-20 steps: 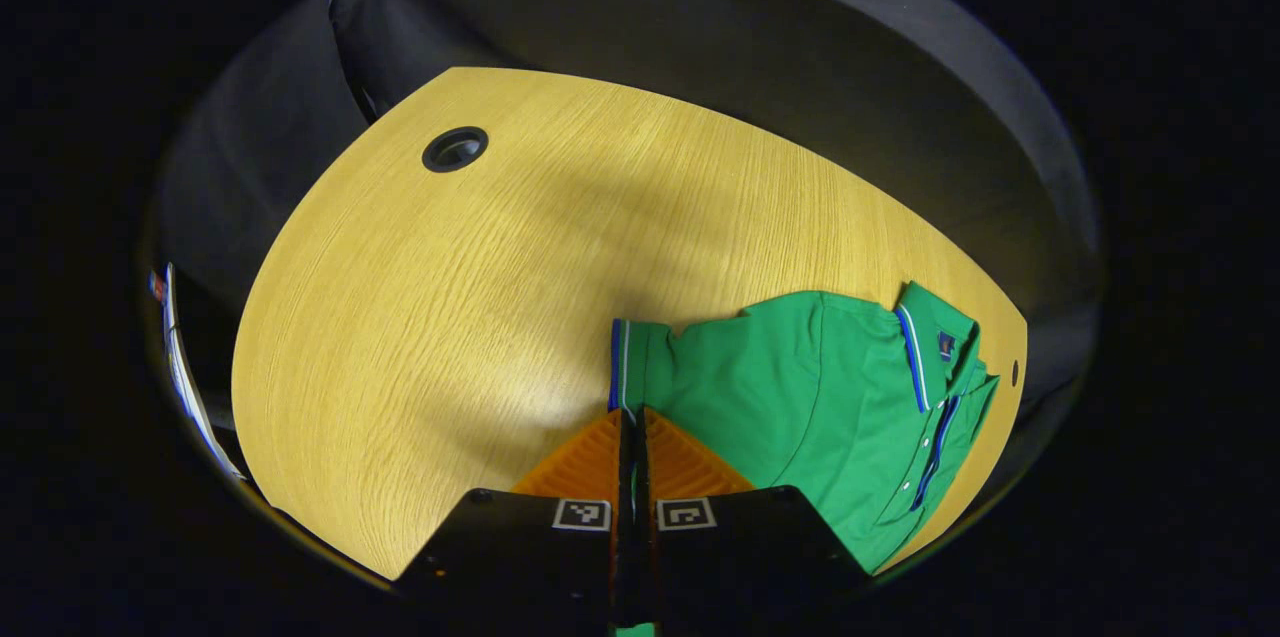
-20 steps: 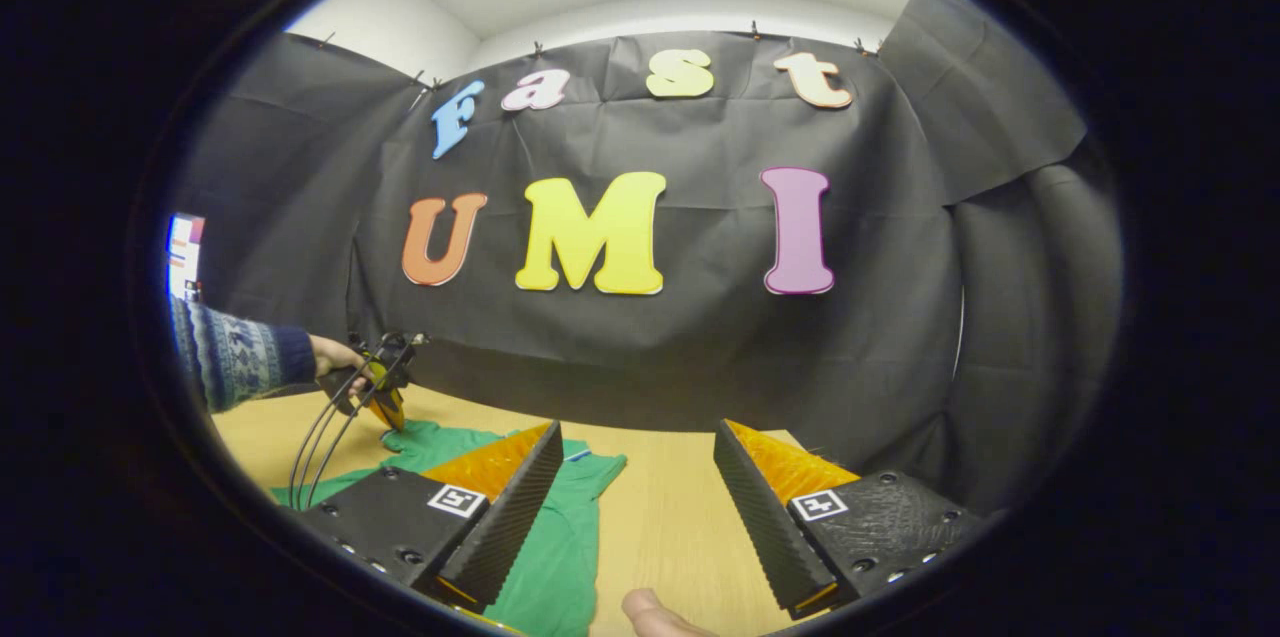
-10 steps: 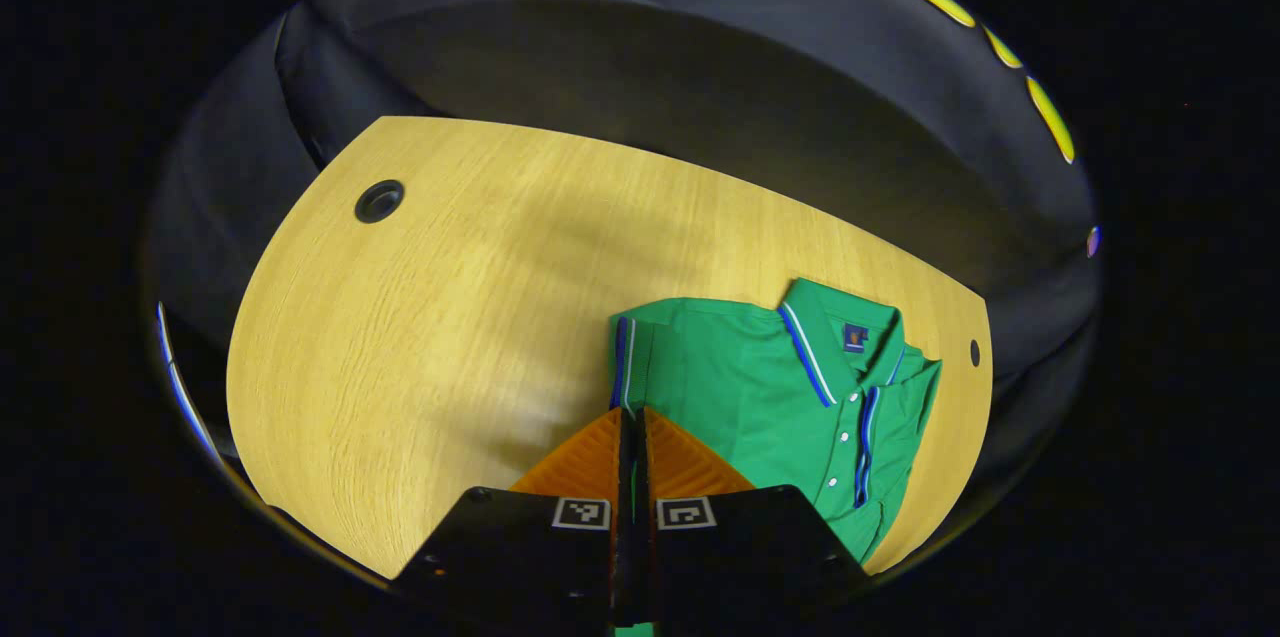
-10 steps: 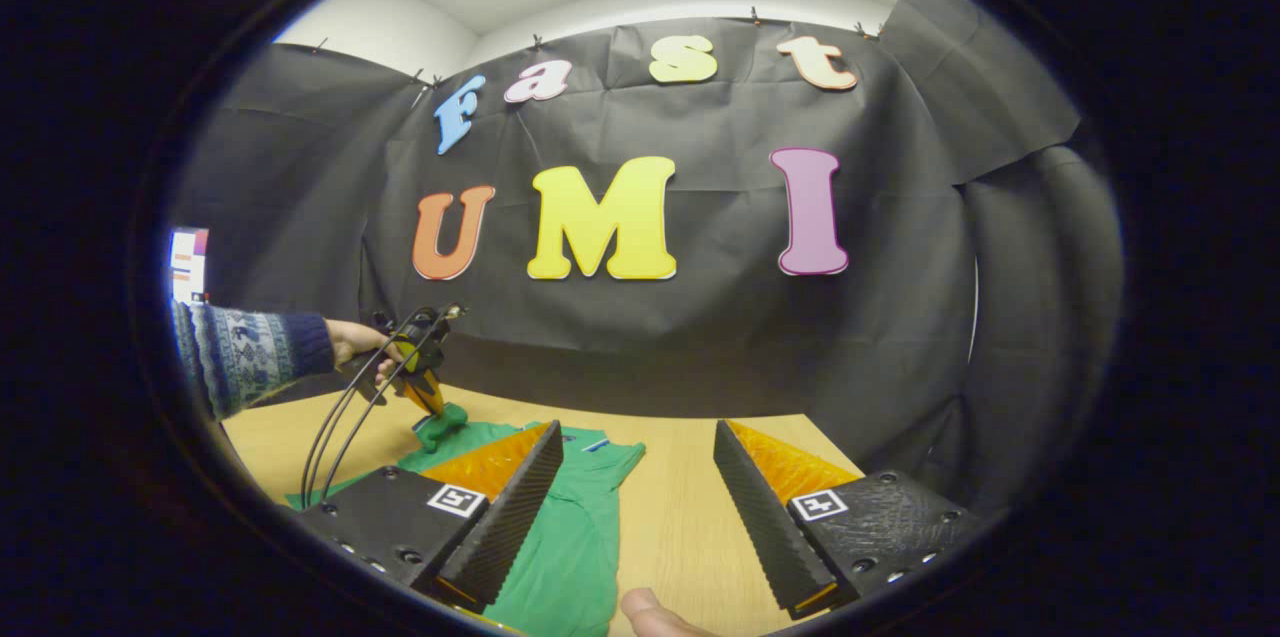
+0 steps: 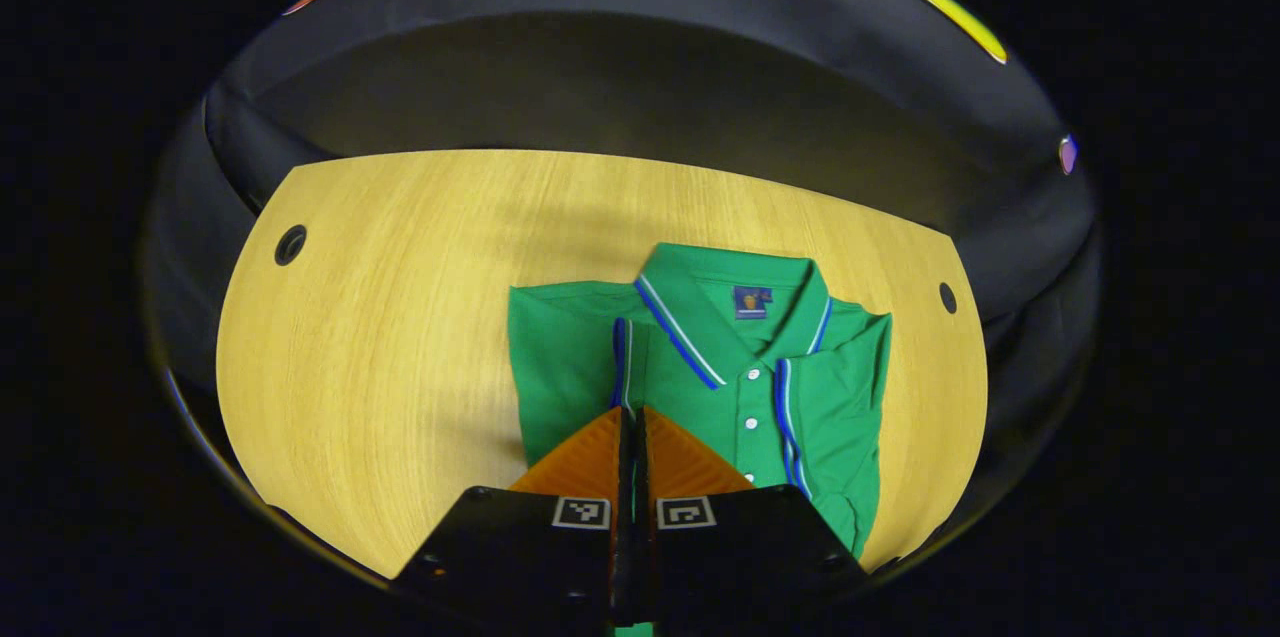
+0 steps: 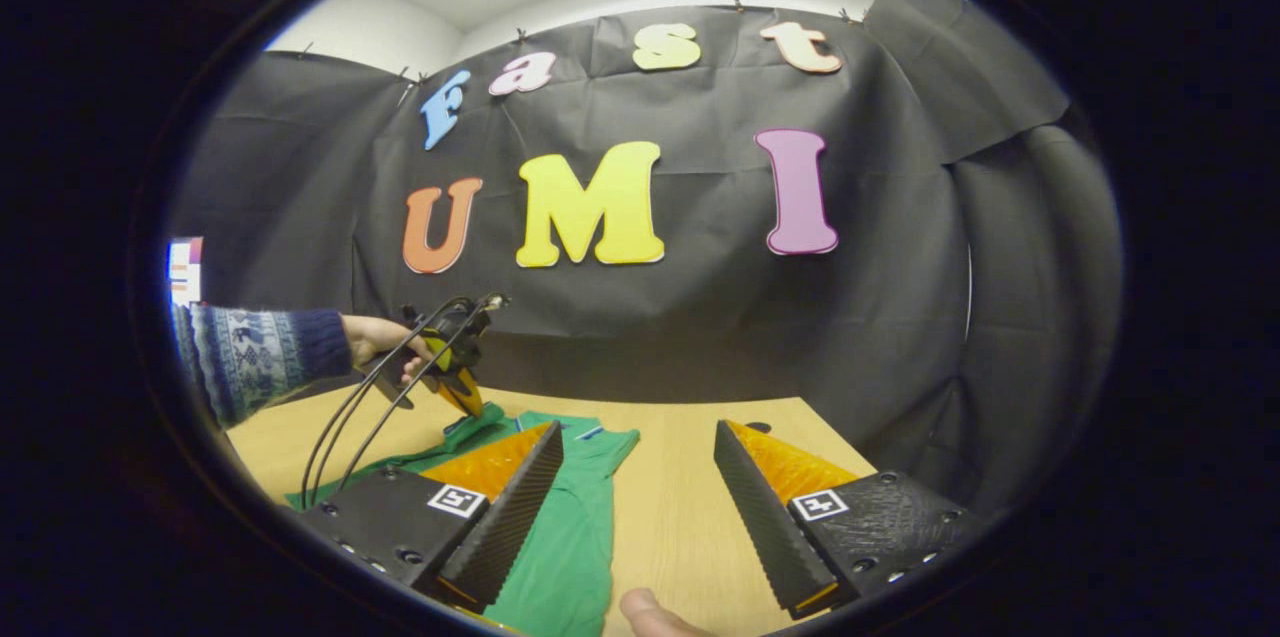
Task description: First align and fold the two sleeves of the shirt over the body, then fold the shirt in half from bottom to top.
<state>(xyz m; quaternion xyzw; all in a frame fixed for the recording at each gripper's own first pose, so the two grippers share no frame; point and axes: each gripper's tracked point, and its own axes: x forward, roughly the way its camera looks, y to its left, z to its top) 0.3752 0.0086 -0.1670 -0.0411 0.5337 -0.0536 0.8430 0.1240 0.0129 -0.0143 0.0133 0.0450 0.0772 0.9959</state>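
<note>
A green polo shirt (image 5: 570, 367) with blue-striped trim lies collar-up on the wooden table (image 5: 380, 337). My left gripper (image 5: 632, 414) is shut on the shirt's left sleeve, whose striped cuff (image 5: 620, 357) sticks out past the fingertips, lifted over the body. The other sleeve (image 5: 840, 387) lies folded onto the chest. In the right gripper view, my right gripper (image 6: 635, 477) hangs open above the table (image 6: 680, 517), with the shirt (image 6: 570, 537) under its left finger. Farther off, a hand in a patterned sleeve (image 6: 260, 357) holds the left gripper (image 6: 468, 404), from which green cloth hangs.
Two round cable holes (image 5: 290, 244) (image 5: 946, 297) sit near the table's far corners. Black cloth walls the table behind and at the sides. Bare wood lies left of the shirt. A thumb (image 6: 650, 615) shows at the bottom of the right gripper view.
The left gripper has swung rightward with the sleeve, from beside the shirt to over its body, and risen a little. The right gripper has barely moved and stays open.
</note>
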